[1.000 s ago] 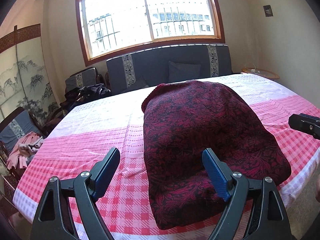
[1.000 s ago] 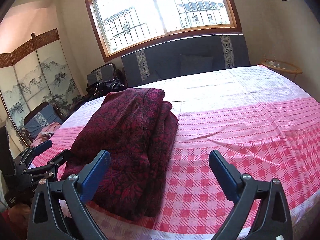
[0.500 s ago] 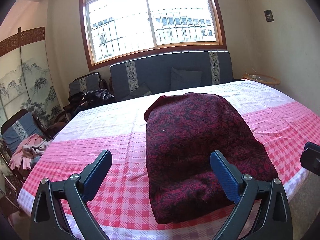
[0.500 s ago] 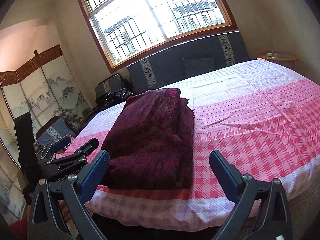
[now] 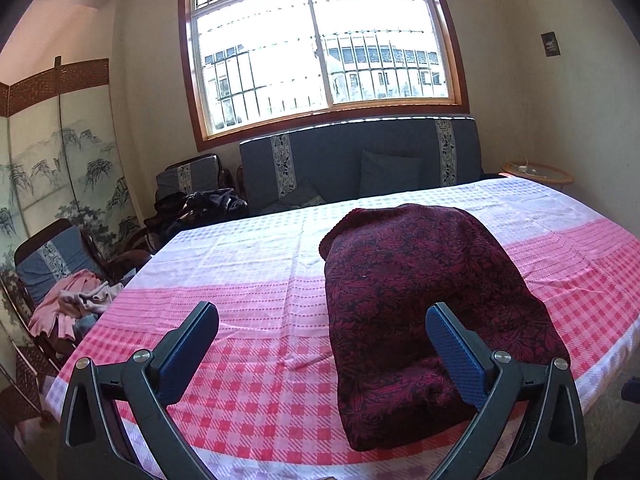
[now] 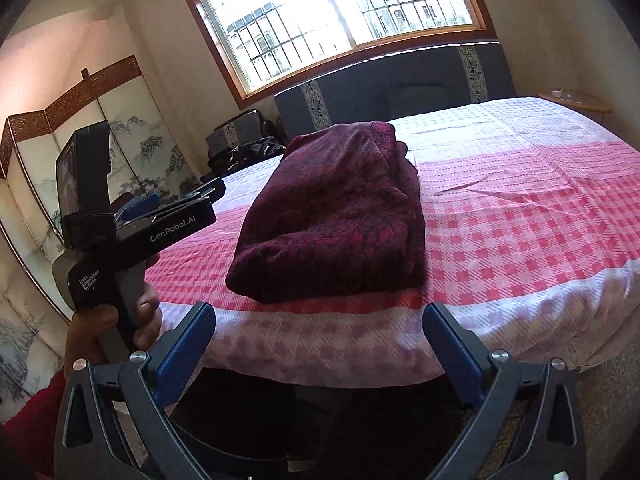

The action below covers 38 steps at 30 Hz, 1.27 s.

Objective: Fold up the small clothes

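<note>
Maroon folded garment point(image 5: 432, 296) on checked tablecloth point(image 5: 248, 320); sofa point(image 5: 356, 164) behind.

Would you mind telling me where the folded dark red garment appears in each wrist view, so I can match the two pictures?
Left wrist view: the folded dark red garment lies right of centre on the checked bedspread, its near end behind the right fingertip.
Right wrist view: the garment sits at centre, near the bed's front edge, above both fingertips.
Shared landmark: the barred window above the dark blue sofa.
</note>
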Tool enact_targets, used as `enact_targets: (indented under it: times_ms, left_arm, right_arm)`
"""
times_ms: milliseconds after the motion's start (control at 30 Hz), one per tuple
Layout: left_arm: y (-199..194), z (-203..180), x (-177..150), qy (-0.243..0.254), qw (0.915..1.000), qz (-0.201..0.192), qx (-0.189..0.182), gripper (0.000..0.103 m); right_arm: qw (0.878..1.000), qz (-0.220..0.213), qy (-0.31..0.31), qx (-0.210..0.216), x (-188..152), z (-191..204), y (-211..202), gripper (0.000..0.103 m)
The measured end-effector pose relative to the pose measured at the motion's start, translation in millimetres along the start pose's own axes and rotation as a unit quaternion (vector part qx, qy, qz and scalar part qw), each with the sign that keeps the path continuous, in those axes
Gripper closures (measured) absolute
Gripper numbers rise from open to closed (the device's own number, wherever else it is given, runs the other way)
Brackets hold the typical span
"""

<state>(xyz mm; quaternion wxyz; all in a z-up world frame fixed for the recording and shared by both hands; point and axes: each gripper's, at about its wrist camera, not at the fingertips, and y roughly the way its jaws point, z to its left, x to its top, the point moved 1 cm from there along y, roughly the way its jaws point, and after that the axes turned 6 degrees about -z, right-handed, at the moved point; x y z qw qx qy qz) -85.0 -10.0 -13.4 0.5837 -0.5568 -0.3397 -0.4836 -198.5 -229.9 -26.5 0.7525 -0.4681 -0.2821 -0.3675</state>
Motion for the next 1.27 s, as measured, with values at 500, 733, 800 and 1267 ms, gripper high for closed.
enact_targets:
  times_ms: [500,733,800,1267]
  left_arm:
    - [-14.4,4.9,10.5,0.004,0.9998,-0.017,0.001,0.000]
    - [-12.6,7.5,21.6,-0.009,0.9996,-0.013,-0.023,0.000]
    - [-6.7,8.0,22.3,-0.018,0.9990,-0.001,-0.040,0.000]
    - [29.9,5.3,19.7,-0.053,0.9964,0.013,-0.065,0.000]
  right_arm:
    - [0.999,-0.036,-0.028,0.005,32.5,2.2,-0.6,0.000]
    - [0.994,-0.049,-0.095,-0.031,66.7,19.1,12.1,0.000]
    - [0.993,-0.058,-0.093,-0.033,75.2,18.6,13.7,0.000]
    - [0.997,-0.028,-0.054,-0.057,77.7,-4.4,35.7,0.000]
